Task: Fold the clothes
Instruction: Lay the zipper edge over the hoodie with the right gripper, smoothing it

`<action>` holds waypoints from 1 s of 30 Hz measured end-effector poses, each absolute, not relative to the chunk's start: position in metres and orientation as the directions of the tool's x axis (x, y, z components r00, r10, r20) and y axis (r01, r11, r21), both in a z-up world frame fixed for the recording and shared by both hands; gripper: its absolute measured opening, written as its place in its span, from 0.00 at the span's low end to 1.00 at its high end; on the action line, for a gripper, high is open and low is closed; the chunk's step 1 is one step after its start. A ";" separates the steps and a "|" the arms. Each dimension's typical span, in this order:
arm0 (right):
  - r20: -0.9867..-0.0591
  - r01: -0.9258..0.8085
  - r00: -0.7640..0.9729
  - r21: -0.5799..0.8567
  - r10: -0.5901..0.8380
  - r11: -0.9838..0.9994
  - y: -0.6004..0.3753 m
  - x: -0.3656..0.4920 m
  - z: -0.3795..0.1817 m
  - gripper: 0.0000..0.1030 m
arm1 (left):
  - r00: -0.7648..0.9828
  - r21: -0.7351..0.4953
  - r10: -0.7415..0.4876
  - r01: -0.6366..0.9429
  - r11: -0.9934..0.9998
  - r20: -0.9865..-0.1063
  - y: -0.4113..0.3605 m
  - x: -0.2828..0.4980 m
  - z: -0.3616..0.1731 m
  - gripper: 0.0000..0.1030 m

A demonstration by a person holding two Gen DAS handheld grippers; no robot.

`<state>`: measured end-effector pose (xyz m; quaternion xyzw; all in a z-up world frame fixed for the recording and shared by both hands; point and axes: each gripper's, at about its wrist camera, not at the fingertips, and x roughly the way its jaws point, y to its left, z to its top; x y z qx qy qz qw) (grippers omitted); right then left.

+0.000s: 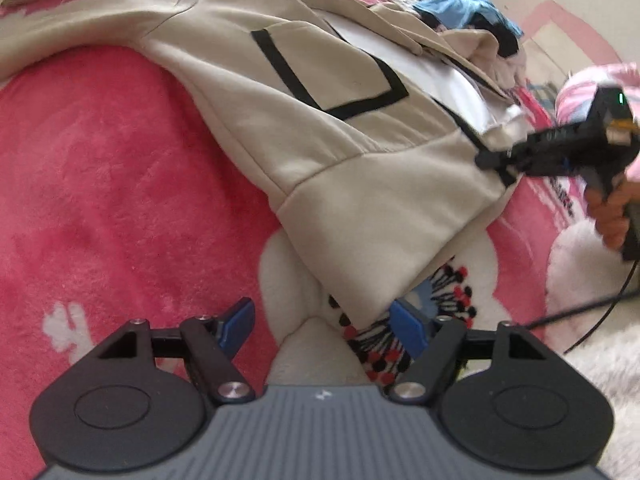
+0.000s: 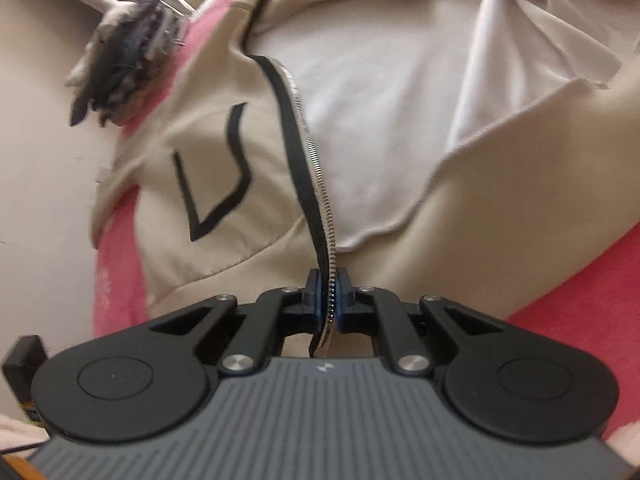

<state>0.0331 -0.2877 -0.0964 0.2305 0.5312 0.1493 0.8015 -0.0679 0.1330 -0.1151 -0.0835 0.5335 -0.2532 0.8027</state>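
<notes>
Zipper edge [image 2: 320, 184] pinched in right gripper [image 2: 329, 300], jacket hem corner [image 1: 360, 280] between left gripper [image 1: 326, 320] fingers

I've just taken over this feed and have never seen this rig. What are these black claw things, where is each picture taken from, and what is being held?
They are two hand-held grippers, each with a camera looking along its fingers; a person carries them. The left camera shows the left gripper open above the pink blanket, near the hem of a beige jacket spread out unzipped. At its right edge you see the right gripper and the hand holding it. The right camera shows that gripper shut on the jacket's zipper edge. Other clothes are piled beyond.
</notes>
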 end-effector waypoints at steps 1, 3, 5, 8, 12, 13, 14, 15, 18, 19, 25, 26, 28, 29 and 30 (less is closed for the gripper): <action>-0.786 0.011 0.391 0.525 0.479 0.851 -0.288 0.034 -0.099 0.04 | 0.305 -0.432 -0.512 0.293 0.853 -0.803 0.138 -0.066 -0.115 0.73; -0.792 0.020 0.390 0.517 0.470 0.856 -0.289 0.035 -0.105 0.04 | 0.307 -0.508 -0.559 0.233 0.829 -0.771 0.149 -0.060 -0.116 0.73; -0.797 0.016 0.385 0.510 0.465 0.860 -0.286 0.035 -0.107 0.04 | 0.307 -0.578 -0.600 0.170 0.798 -0.738 0.157 -0.053 -0.121 0.73; -0.798 0.029 0.370 0.521 0.475 0.853 -0.289 0.036 -0.112 0.05 | 0.300 -0.640 -0.634 0.092 0.763 -0.713 0.162 -0.038 -0.133 0.71; -0.790 0.048 0.372 0.541 0.488 0.840 -0.290 0.036 -0.115 0.05 | 0.273 -0.676 -0.662 0.056 0.735 -0.698 0.154 -0.022 -0.143 0.61; -0.787 0.050 0.374 0.546 0.491 0.837 -0.290 0.035 -0.116 0.05 | 0.266 -0.682 -0.668 0.048 0.730 -0.695 0.151 -0.019 -0.145 0.48; -0.784 0.053 0.375 0.550 0.494 0.833 -0.291 0.035 -0.116 0.05 | 0.256 -0.685 -0.668 0.030 0.728 -0.699 0.146 -0.017 -0.148 0.35; -0.781 0.057 0.377 0.556 0.498 0.829 -0.293 0.034 -0.117 0.05 | 0.245 -0.687 -0.668 0.011 0.727 -0.703 0.142 -0.014 -0.151 0.30; -0.771 0.071 0.378 0.577 0.513 0.814 -0.296 0.033 -0.122 0.05 | 0.224 -0.680 -0.659 -0.024 0.733 -0.718 0.135 -0.010 -0.157 0.11; -0.768 0.073 0.377 0.582 0.517 0.810 -0.296 0.033 -0.124 0.05 | 0.220 -0.678 -0.656 -0.033 0.734 -0.722 0.134 -0.010 -0.157 0.07; -0.778 0.060 0.340 0.578 0.528 0.814 -0.290 0.030 -0.112 0.05 | 0.148 -0.631 -0.627 0.023 0.776 -0.765 0.131 -0.015 -0.124 0.04; -0.783 0.053 0.330 0.574 0.528 0.817 -0.288 0.028 -0.110 0.05 | 0.133 -0.621 -0.619 0.034 0.783 -0.774 0.129 -0.015 -0.124 0.04; -0.801 0.033 0.308 0.548 0.513 0.836 -0.281 0.026 -0.110 0.05 | 0.113 -0.600 -0.601 0.046 0.798 -0.791 0.124 -0.013 -0.129 0.05; -0.810 0.026 0.300 0.534 0.503 0.845 -0.279 0.026 -0.112 0.05 | 0.106 -0.590 -0.592 0.050 0.806 -0.799 0.121 -0.012 -0.133 0.04; -0.818 0.020 0.295 0.522 0.494 0.852 -0.277 0.026 -0.114 0.05 | 0.099 -0.580 -0.582 0.053 0.813 -0.807 0.117 -0.011 -0.137 0.05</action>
